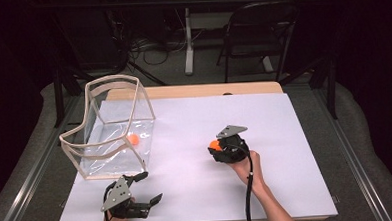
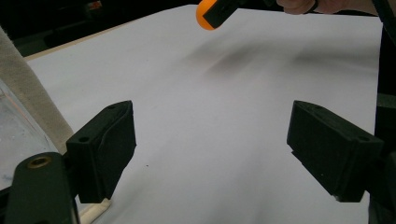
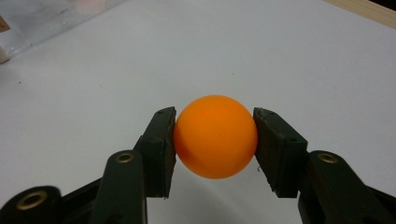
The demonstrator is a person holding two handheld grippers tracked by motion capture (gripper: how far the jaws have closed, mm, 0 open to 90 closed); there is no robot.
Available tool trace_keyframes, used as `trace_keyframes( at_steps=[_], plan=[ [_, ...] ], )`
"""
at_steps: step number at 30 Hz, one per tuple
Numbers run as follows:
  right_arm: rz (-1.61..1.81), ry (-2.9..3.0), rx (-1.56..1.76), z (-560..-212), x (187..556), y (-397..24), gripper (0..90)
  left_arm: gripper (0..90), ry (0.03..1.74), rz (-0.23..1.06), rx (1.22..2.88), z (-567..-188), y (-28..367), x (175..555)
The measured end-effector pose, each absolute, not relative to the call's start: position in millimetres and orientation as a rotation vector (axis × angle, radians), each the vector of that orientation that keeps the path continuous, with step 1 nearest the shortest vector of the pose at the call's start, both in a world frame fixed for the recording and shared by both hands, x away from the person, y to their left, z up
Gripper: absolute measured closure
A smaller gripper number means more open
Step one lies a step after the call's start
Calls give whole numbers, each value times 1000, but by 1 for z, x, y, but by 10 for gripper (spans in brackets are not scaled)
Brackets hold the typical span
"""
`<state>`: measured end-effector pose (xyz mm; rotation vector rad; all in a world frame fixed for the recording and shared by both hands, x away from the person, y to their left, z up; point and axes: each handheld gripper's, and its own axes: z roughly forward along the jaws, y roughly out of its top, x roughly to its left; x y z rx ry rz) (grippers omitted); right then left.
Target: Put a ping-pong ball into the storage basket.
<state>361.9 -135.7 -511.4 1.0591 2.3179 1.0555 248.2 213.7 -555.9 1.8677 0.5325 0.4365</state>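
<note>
surface – white sheet [image 1: 195,140] on table | room dark – chair [image 1: 258,32] | right claw [image 3: 215,137] clamped on orange ball [image 3: 215,136] | left claw [image 2: 210,154] apart

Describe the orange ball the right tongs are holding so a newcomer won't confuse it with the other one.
Start at the white sheet covering the table, then find the right tongs near its middle, well to the right of the clear container. The held ball is pinched between their two black pads. Unlike the second orange ball, which lies inside the container, this one is outside it, in the tongs.
</note>
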Motion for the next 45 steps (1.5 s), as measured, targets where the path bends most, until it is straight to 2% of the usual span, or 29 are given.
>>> trace_keyframes(
  at_steps=[45],
  plan=[
    [1099, 2377, 944, -508, 391, -75, 511, 157, 535, 436, 1864, -556, 215, 248]
  ],
)
